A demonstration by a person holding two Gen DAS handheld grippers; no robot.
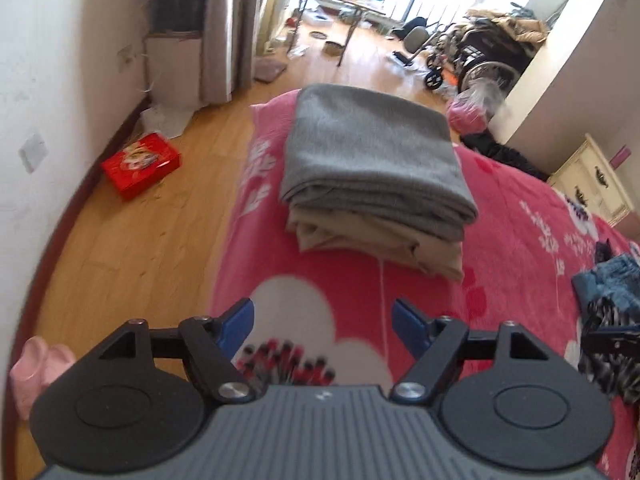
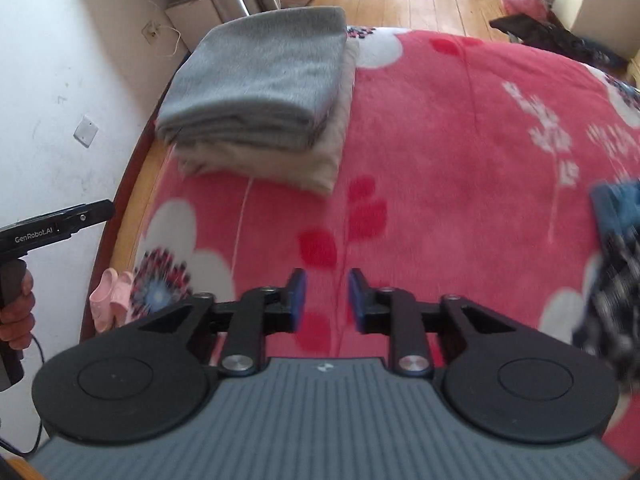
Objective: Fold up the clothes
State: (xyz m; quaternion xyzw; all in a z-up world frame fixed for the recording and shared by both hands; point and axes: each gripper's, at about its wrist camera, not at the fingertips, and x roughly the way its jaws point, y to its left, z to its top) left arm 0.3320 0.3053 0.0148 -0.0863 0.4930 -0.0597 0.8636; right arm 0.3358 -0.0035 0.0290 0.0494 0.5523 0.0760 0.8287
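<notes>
Both grippers, left gripper (image 1: 322, 326) and right gripper (image 2: 327, 298), gape empty.

red box (image 1: 140, 165) on the wood floor (image 1: 120, 248) by the wall. pink slippers (image 2: 111, 298) beside the bed. wheelchair (image 1: 476, 62) far back.

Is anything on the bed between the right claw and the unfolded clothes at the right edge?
Nothing visible. The right claw is open and empty over bare pink blanket, which runs uninterrupted to the blue garment and the dark patterned one. The folded stack sits off to the left, out of that path.
</notes>
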